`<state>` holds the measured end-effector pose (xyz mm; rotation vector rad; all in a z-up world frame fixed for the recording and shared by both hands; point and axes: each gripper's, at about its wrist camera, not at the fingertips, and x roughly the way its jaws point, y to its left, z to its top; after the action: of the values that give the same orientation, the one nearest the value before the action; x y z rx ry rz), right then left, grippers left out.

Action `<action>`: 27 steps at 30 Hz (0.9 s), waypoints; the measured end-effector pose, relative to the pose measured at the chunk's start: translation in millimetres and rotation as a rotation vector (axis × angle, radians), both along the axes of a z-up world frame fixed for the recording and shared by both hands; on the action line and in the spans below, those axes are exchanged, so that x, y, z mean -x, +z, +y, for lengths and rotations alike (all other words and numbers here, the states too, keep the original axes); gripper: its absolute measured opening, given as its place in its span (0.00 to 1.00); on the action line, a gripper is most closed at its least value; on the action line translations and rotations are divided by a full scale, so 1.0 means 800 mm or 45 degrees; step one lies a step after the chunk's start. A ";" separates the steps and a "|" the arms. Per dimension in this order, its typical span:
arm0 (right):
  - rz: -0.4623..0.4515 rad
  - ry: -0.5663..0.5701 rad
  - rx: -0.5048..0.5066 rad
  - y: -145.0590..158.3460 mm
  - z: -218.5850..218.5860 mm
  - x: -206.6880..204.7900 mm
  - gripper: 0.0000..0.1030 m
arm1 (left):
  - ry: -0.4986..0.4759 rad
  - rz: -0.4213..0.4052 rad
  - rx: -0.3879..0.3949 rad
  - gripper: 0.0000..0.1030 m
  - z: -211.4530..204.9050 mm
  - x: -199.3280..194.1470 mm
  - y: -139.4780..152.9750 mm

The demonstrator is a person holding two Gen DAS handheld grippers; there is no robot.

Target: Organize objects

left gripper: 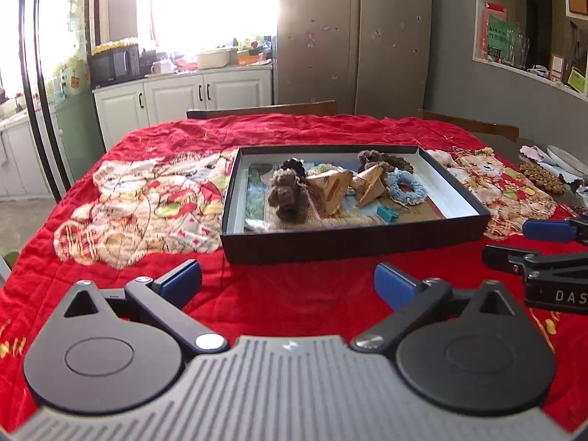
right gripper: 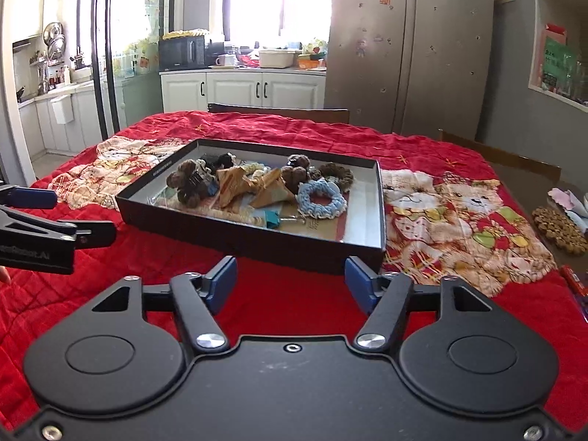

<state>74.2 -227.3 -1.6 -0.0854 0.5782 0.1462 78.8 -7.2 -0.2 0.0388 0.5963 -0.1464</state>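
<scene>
Red quilted cloth (left gripper: 294,294) with teddy-bear prints spread over the table. Two dark wooden chair backs (left gripper: 261,108) pushed up at the far edge. Beyond, white cabinets (right gripper: 242,90) carrying a black microwave (right gripper: 182,52), a white mug (right gripper: 224,60) and a cream tub (right gripper: 276,57) under a bright window. Steel double-door fridge (right gripper: 408,47) dotted with magnets. Brown beaded coaster (right gripper: 558,226) lying off the cloth, right.

"das" on right tongs (left gripper: 533,244) (cut off)
</scene>
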 end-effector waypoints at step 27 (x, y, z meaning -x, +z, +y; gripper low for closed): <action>0.078 -0.108 -0.084 -0.016 -0.011 0.055 0.76 | -0.041 0.040 0.053 1.00 -0.006 0.056 -0.004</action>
<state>30.5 -236.0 -14.1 0.0079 0.6367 0.0852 33.9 -12.0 -3.7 0.0061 0.6239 -0.1907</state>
